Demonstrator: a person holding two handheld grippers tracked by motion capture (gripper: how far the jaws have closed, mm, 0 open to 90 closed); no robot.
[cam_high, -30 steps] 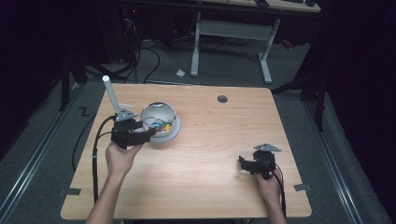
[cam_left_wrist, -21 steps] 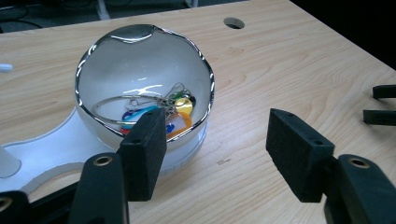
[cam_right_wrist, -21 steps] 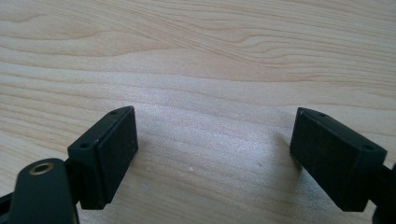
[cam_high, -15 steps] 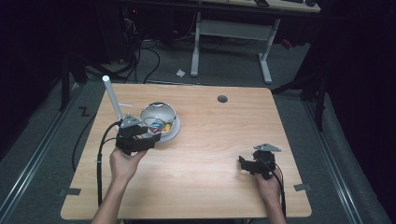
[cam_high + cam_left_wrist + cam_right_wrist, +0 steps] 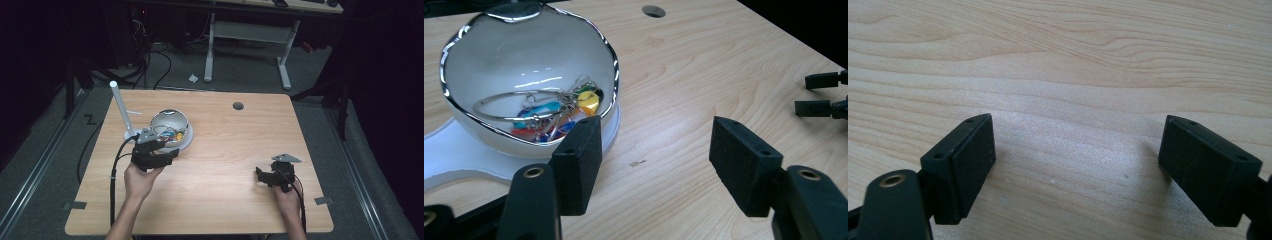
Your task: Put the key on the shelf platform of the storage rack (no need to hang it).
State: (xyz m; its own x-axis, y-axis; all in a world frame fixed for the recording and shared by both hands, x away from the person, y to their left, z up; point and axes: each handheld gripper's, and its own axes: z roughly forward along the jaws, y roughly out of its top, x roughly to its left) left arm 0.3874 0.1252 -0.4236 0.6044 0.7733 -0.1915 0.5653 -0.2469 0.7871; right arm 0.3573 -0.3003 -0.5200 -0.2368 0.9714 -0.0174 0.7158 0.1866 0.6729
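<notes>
Left gripper [image 5: 651,165] sits near-left on the wooden table [image 5: 240,145], jaws wide apart, holding nothing, just near of the glass bowl [image 5: 524,65]. Bowl rests on a white base [image 5: 454,155], mouth tilted toward the near side; inside lie a wire ring [image 5: 519,102] and coloured tags [image 5: 586,102], possibly keys. A white post [image 5: 121,107] stands upright at the base's left, long axis vertical. Right gripper [image 5: 1075,167] hovers near-right over bare wood, jaws wide open, empty.
</notes>
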